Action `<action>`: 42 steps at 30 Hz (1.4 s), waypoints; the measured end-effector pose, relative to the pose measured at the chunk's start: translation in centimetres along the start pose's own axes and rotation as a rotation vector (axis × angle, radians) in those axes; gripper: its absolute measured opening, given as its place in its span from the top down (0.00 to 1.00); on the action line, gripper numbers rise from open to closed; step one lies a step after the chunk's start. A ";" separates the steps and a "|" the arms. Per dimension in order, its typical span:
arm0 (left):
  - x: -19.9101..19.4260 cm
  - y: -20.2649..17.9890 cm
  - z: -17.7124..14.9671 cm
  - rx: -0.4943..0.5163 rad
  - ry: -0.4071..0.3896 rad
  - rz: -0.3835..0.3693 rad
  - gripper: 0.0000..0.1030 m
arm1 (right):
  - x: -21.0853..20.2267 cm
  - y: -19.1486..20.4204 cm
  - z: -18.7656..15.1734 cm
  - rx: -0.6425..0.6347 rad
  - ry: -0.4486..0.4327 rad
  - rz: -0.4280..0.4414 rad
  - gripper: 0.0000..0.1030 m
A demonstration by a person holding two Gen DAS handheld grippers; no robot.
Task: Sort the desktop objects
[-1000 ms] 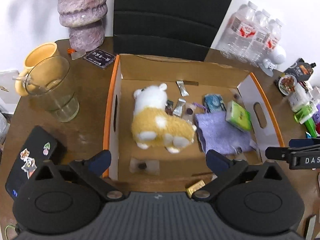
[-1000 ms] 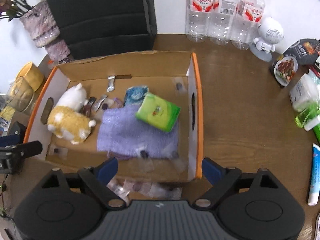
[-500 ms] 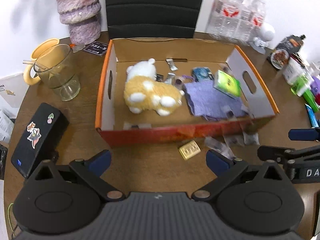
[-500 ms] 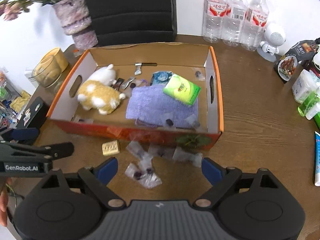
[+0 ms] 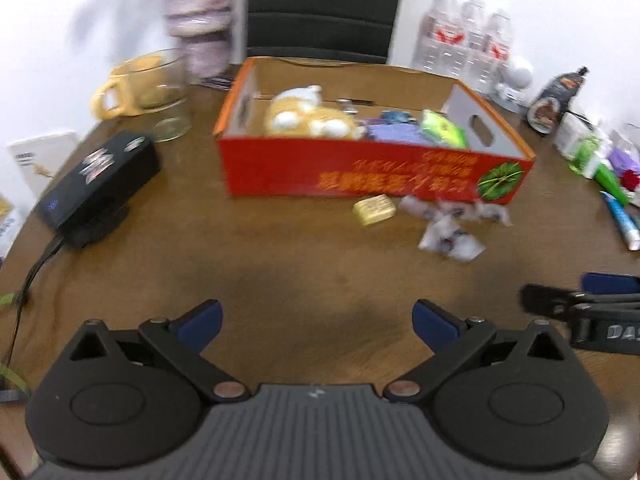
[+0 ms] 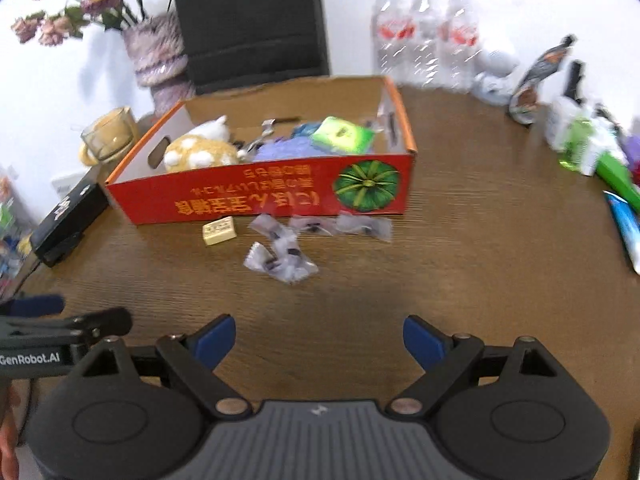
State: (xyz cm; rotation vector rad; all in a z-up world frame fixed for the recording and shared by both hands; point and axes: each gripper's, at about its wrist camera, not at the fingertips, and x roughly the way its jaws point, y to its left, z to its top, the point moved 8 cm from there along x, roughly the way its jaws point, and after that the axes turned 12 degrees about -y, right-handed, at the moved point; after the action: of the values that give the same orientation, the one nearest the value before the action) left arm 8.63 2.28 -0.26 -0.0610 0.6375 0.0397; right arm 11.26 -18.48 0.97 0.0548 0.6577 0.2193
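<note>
Beyond both empty, wide-spread tools, clear packets beside box

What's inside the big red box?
Inside the red box you can see a fluffy yellow-and-white plush toy, a purple cloth, a green packet and something blue behind it. The box's front wall hides the bottom, so smaller things there cannot be seen.
</note>
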 end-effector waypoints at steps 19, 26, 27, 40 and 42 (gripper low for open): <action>0.2 -0.4 -5.4 0.073 -0.137 -0.002 0.00 | 1.1 1.5 -6.5 -0.104 -0.164 -0.036 0.06; 0.5 -0.4 -5.8 0.074 -0.150 -0.008 0.00 | 1.6 1.5 -6.5 -0.082 -0.158 -0.063 0.00; 0.5 -0.4 -5.8 0.072 -0.150 -0.009 0.00 | 1.6 1.5 -6.5 -0.080 -0.158 -0.064 0.00; 0.4 -0.3 -5.8 0.070 -0.150 -0.011 0.00 | 1.5 1.5 -6.6 -0.082 -0.159 -0.066 0.00; 0.4 -0.3 -5.8 0.070 -0.150 -0.011 0.00 | 1.5 1.4 -6.6 -0.082 -0.159 -0.066 0.00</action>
State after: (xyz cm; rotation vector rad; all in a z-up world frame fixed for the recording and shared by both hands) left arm 5.55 1.56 -5.16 0.0060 0.4877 0.0112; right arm 8.14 -16.86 -4.97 -0.0276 0.4913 0.1761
